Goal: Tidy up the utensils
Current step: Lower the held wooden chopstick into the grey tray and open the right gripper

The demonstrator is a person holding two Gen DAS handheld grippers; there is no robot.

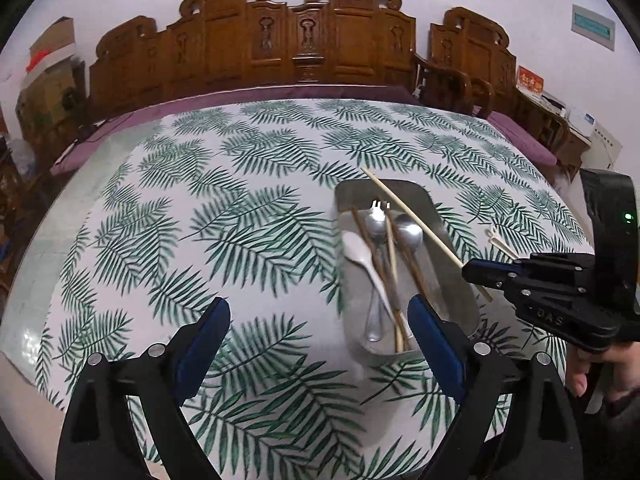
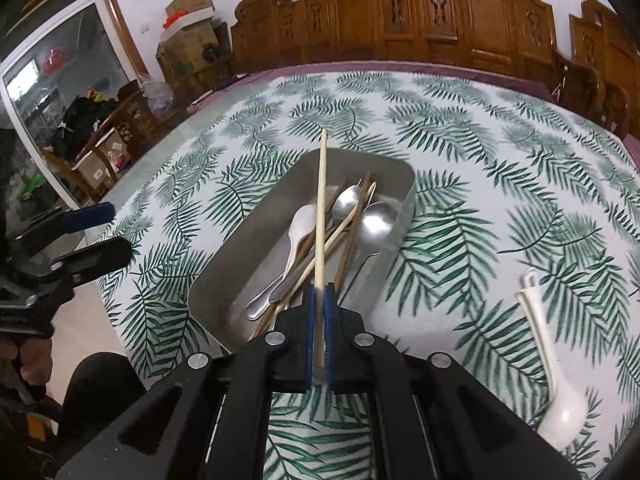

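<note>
A metal tray (image 1: 460, 304) (image 2: 224, 276) holds metal spoons (image 2: 378, 222), a white spoon (image 2: 302, 224) and dark and pale chopsticks. My right gripper (image 2: 319, 292) (image 1: 472, 270) is shut on a pale chopstick (image 2: 321, 200) (image 1: 408, 212) and holds it above the tray, pointing away. My left gripper (image 1: 320, 316) is open and empty, low over the table at the tray's near left corner; it also shows at the left of the right wrist view (image 2: 104, 232). A white ladle-style spoon (image 2: 556, 384) (image 1: 500, 242) lies on the cloth right of the tray.
The table has a leaf-print cloth (image 1: 224, 216). Carved wooden chairs (image 1: 296, 36) stand along its far side. Boxes and clutter (image 2: 188, 24) stand at the far left by a glass door.
</note>
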